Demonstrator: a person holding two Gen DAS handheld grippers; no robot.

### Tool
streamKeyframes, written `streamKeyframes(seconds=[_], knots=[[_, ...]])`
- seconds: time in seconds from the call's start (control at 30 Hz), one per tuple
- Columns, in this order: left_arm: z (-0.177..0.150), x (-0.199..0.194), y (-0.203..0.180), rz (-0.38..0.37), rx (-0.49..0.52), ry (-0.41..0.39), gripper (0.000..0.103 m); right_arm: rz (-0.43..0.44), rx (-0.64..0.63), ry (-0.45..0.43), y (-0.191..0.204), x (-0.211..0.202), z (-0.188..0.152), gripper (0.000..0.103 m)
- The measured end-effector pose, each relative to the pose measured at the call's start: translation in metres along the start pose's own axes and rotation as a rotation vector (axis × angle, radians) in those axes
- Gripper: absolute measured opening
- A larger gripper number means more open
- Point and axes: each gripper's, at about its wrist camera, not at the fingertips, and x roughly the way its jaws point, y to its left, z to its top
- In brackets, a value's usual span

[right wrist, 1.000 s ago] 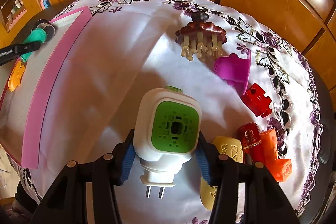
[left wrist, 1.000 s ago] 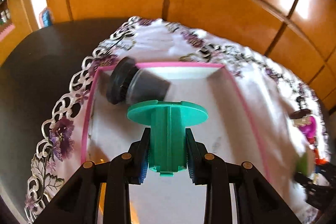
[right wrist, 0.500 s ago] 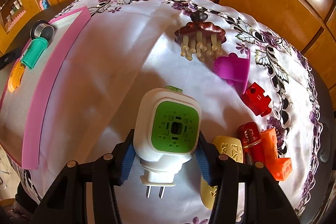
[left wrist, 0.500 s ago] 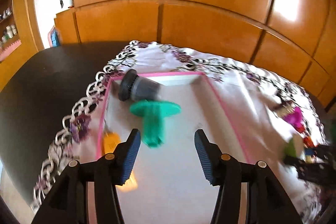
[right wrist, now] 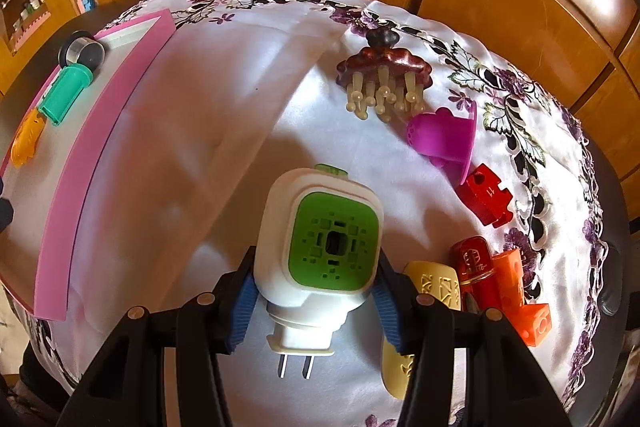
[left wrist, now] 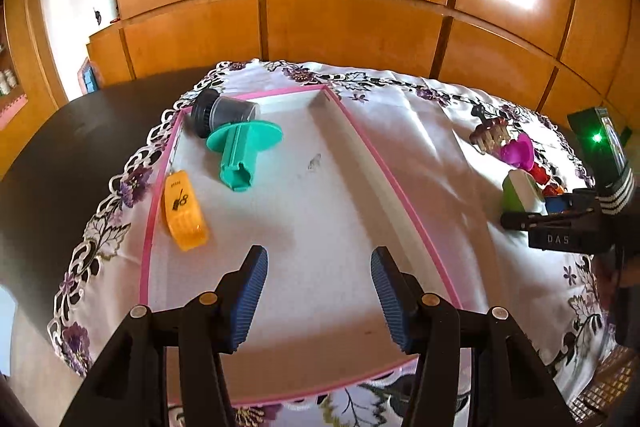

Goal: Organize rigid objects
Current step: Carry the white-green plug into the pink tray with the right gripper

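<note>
A pink-rimmed white tray [left wrist: 394,183] lies on the tablecloth. In it lie a green spool [left wrist: 240,153], a black-capped clear jar [left wrist: 222,113] and an orange clip [left wrist: 182,213]. My left gripper [left wrist: 318,293] is open and empty above the tray's near end. My right gripper [right wrist: 316,301] is shut on a white and green plug-in device [right wrist: 324,239], held above the cloth right of the tray [right wrist: 100,131]. The device also shows in the left wrist view [left wrist: 518,189].
On the cloth to the right lie a brown massage comb [right wrist: 384,73], a magenta cup [right wrist: 444,137], a red block [right wrist: 486,197], a red tube [right wrist: 476,269], an orange block [right wrist: 524,295] and a cream clip [right wrist: 434,287]. Wooden cabinet panels stand behind the table.
My left gripper opened, let go of the green spool in the tray beside the jar, and drew back toward me. The right gripper stayed still with the plug-in device.
</note>
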Motion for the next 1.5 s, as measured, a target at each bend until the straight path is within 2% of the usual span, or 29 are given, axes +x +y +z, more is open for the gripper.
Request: streamKeyframes(seconds=[0.4, 0.7, 0.93, 1.23, 1.37, 1.5], knots=[[-0.006, -0.012, 0.011, -0.012, -0.023, -0.024, 0.055, -0.005, 0.015, -0.018, 0.000, 0.000, 0.000, 0.053], [-0.013, -0.009, 0.027, -0.015, -0.065, -0.011, 0.055, -0.016, 0.043, -0.030, 0.001, 0.000, -0.003, 0.053], [-0.017, -0.012, 0.037, -0.013, -0.091, -0.015, 0.055, 0.013, 0.087, -0.017, -0.004, 0.003, -0.004, 0.052], [-0.019, -0.021, 0.058, 0.008, -0.142, -0.026, 0.055, -0.021, 0.098, -0.012, 0.001, -0.002, -0.001, 0.052], [-0.018, -0.022, 0.071, 0.021, -0.173, -0.032, 0.055, 0.031, 0.118, -0.083, 0.009, -0.024, 0.013, 0.051], [-0.016, -0.022, 0.078, 0.023, -0.191, -0.040, 0.055, 0.074, 0.045, -0.147, 0.041, -0.044, 0.033, 0.051]])
